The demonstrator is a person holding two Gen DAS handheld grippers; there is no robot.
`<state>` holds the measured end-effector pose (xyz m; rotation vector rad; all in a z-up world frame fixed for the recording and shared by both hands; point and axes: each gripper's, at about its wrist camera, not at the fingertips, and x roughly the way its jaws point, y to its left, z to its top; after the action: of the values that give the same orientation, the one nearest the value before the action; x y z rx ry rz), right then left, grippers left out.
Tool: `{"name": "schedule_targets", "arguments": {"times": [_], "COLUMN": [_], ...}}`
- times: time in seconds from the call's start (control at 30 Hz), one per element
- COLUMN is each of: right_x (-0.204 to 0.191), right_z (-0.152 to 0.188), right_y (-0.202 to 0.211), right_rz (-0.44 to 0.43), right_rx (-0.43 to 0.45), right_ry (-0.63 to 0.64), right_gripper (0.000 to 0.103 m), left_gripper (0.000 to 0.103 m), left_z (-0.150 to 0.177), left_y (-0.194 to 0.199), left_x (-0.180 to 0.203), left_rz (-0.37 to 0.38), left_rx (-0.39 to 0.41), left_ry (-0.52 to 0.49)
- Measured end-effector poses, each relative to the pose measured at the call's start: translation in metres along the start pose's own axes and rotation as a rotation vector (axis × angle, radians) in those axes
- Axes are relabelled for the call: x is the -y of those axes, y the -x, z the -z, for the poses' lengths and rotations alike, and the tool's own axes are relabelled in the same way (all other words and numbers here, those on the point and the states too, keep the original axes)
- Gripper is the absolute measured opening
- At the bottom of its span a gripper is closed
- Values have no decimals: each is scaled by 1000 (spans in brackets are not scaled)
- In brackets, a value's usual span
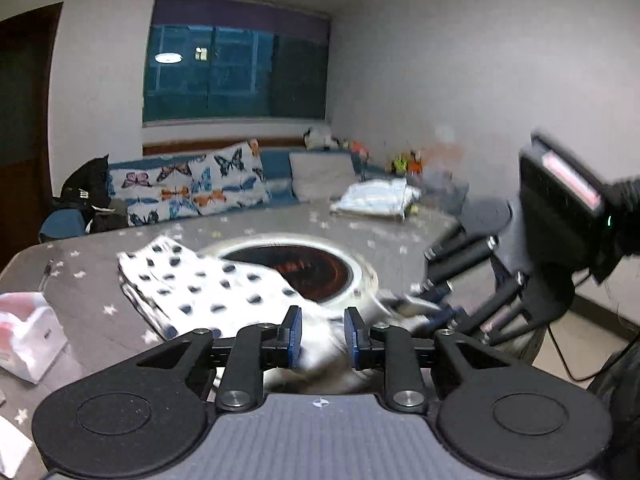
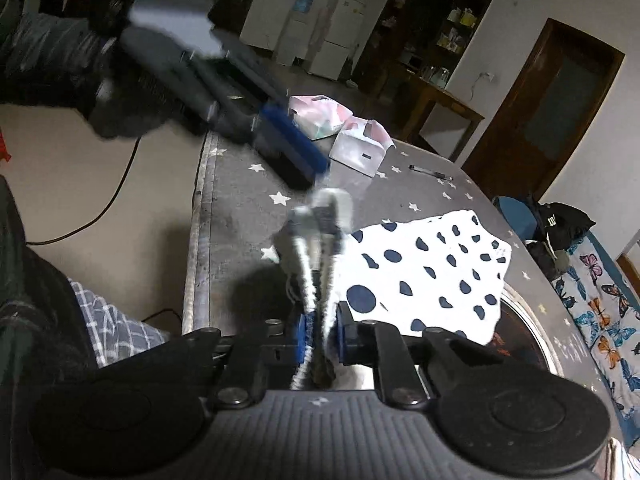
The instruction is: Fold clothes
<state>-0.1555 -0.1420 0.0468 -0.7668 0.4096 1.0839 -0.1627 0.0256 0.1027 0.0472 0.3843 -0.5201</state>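
A folded white cloth with dark blue dots [image 1: 200, 284] [image 2: 432, 268] lies on the grey star-print table [image 1: 92, 280] [image 2: 240, 208], partly over a round dark inset [image 1: 316, 268]. My right gripper [image 2: 322, 338] is shut on a small grey-and-white garment [image 2: 320, 240], which sticks out forward, blurred by motion. In the left wrist view the right gripper [image 1: 434, 312] comes in from the right, low over the table's near edge. My left gripper [image 1: 323, 332] is open, with blurred pale fabric [image 1: 320, 350] showing between and behind its pads. In the right wrist view one of its blue pads [image 2: 292, 148] hovers just above the held garment.
A white carton [image 2: 360, 148] [image 1: 28, 336], a pink packet [image 2: 320, 116] and a pen [image 2: 432, 174] lie at one end of the table. A pile of folded clothes [image 1: 376, 200] sits at the far side. Butterfly cushions [image 1: 192, 188] line a sofa. A cable [image 2: 112, 196] runs over the floor.
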Motion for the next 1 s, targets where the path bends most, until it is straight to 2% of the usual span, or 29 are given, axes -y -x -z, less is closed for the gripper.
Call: {"name": "schedule_targets", "arguments": {"times": [0.13,0.2,0.33,0.5,0.63,0.77,1.0], "right_x": [-9,-16,-28,-39,-42,-42,-36], "right_z": [0,-1,-6,-17,-21,-21,-26], "right_y": [19,31,56,87,95,97,98], "right_rz": [-30,-58,-104,-120,-116,-107,-98], "right_rx": [-4,-6,-11,-24,-33,-41,-42], "right_ry": [26,53,96,126,106,110,132], "right_gripper": [13,13,13,13,13,13,13], "left_gripper": [24,24,23,23,23,20,19], "left_z": [-5,-6,-4,7,18,18,17], "left_y": [-4,-16,-42,-81,-104,-106,-110], "left_x": [-14,-20,-20,-19,-31,-35,-40], "left_rz": [-57,-46,4,72,7,-4,-22], "left_rx": [-15,-37,-72,-137,-192,-201,-215], "left_ry": [53,93,111,135,191,187,180]}}
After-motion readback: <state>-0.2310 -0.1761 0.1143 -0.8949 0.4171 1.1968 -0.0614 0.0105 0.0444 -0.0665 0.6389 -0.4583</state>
